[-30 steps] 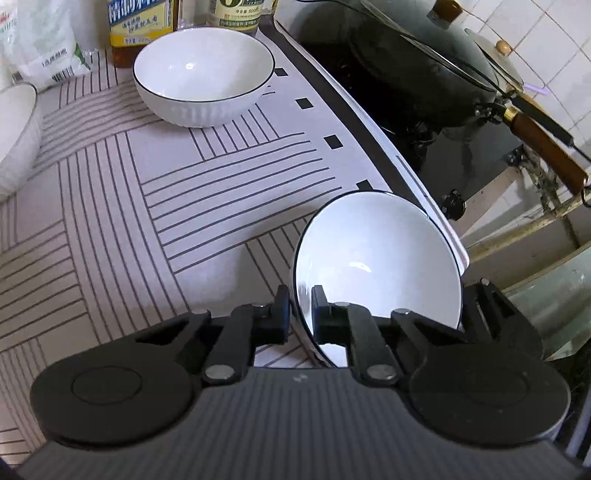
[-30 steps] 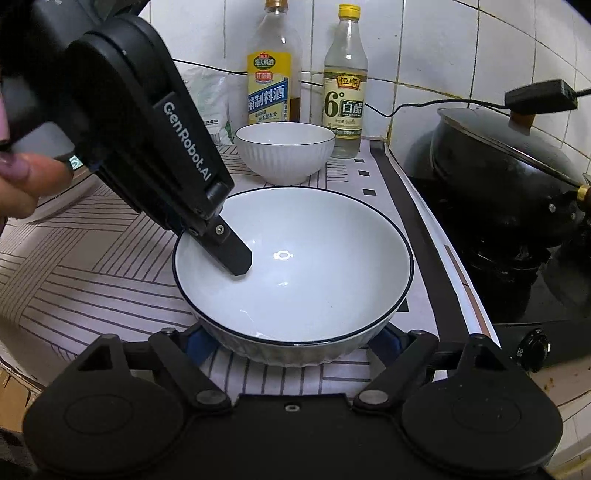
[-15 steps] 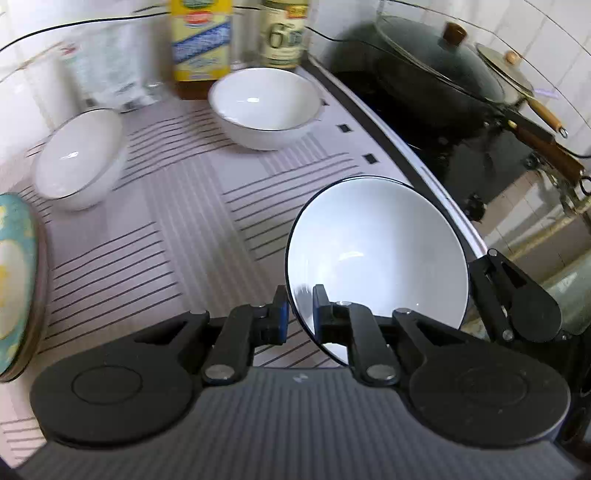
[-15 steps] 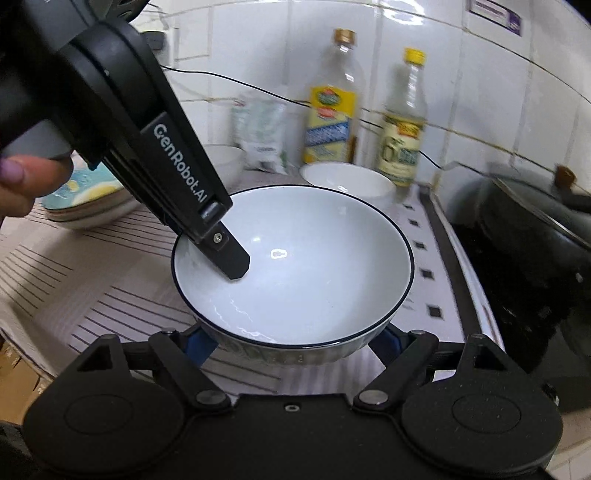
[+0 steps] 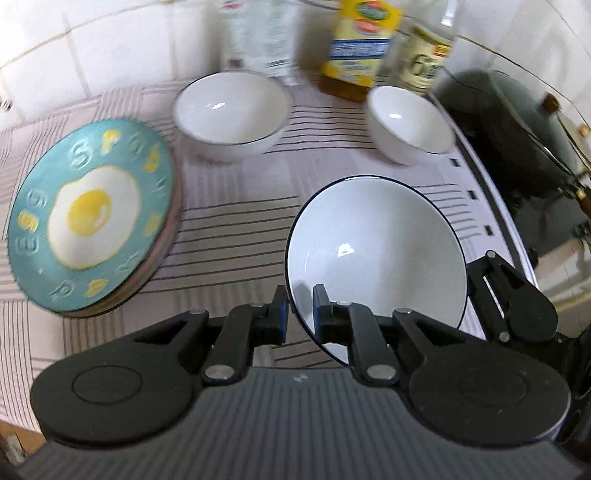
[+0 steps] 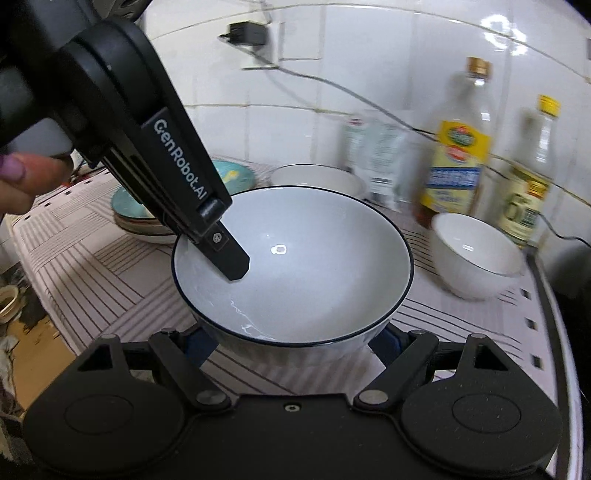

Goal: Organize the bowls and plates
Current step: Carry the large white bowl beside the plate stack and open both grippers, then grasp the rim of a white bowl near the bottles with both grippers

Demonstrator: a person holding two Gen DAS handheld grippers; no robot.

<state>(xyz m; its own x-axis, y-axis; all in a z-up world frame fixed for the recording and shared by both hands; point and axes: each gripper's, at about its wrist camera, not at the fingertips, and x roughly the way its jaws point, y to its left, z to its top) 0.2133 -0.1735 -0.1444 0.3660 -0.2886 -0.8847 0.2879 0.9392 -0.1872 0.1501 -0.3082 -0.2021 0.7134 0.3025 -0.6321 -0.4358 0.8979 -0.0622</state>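
A large white bowl (image 5: 376, 251) with a dark rim hangs above the striped counter cloth, held from two sides. My left gripper (image 5: 299, 306) is shut on its near rim, one finger inside (image 6: 229, 258) and one outside. My right gripper (image 6: 291, 339) spans the bowl's lower wall, its blue pads against both sides; one of its fingers (image 5: 513, 299) shows past the bowl in the left wrist view. On the cloth behind stand a medium white bowl (image 5: 229, 110), a small white bowl (image 5: 406, 125) and a stack of plates topped by a teal fried-egg plate (image 5: 92, 218).
Two bottles (image 6: 458, 147) and a plastic packet (image 5: 258, 33) line the tiled wall. A dark wok with a lid (image 5: 517, 122) sits on the stove at the right. The counter's edge (image 6: 66, 325) drops off at the left. A hand (image 6: 22, 181) holds the left gripper.
Both grippers have carried the large bowl leftwards, away from the stove. The plate stack and the medium bowl have come into view, and the small bowl now lies to the right.
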